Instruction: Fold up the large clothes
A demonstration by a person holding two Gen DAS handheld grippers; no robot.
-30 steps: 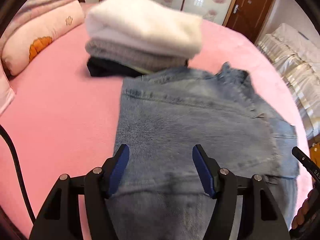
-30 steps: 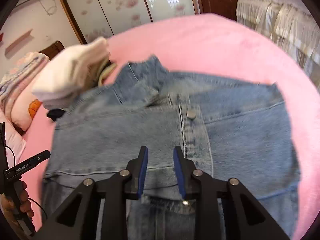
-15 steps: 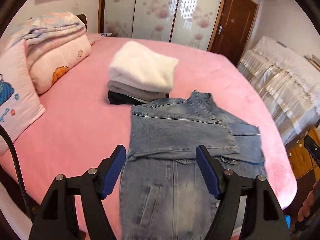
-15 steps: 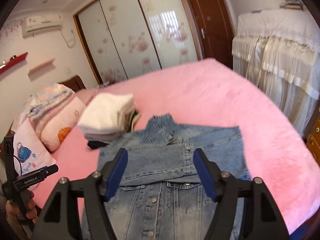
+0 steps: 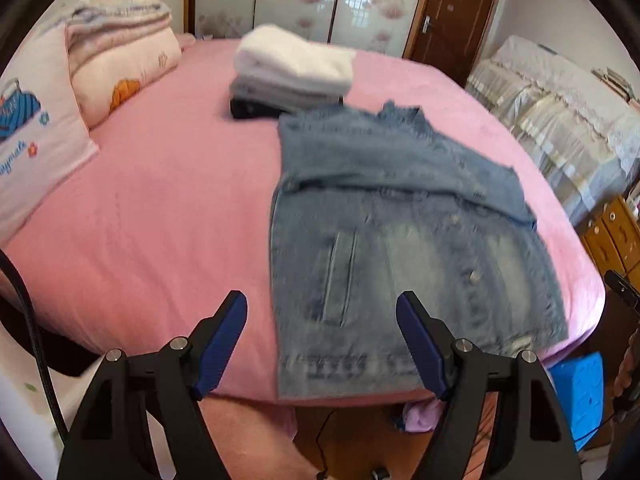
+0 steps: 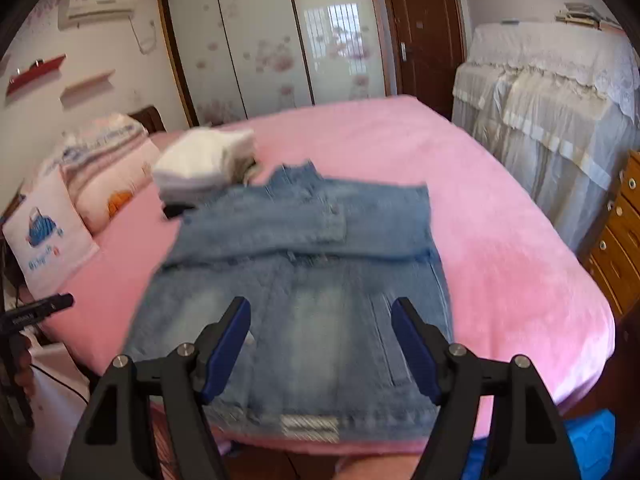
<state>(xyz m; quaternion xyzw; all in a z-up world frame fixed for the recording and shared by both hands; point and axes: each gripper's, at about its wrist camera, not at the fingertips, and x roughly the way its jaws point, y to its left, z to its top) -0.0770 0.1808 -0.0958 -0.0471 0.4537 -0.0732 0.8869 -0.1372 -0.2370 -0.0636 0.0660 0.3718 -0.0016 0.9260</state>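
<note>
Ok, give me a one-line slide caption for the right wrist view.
Open right hand-held gripper above a denim jacket, sleeves folded across, on a pink bed beside stacked folded clothes.

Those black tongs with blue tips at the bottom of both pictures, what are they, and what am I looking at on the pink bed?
They are hand-held grippers, one in each of a person's hands, with a wide-angle camera on each looking along its fingers. One picture comes from the left gripper, the other from the right gripper. Both are open and hold nothing; the left one's jaws have just been opening. On the pink bed lies a denim jacket, front up, sleeves folded across its chest. Behind it sits a stack of folded clothes, white on top. Pillows lie on the left.
</note>
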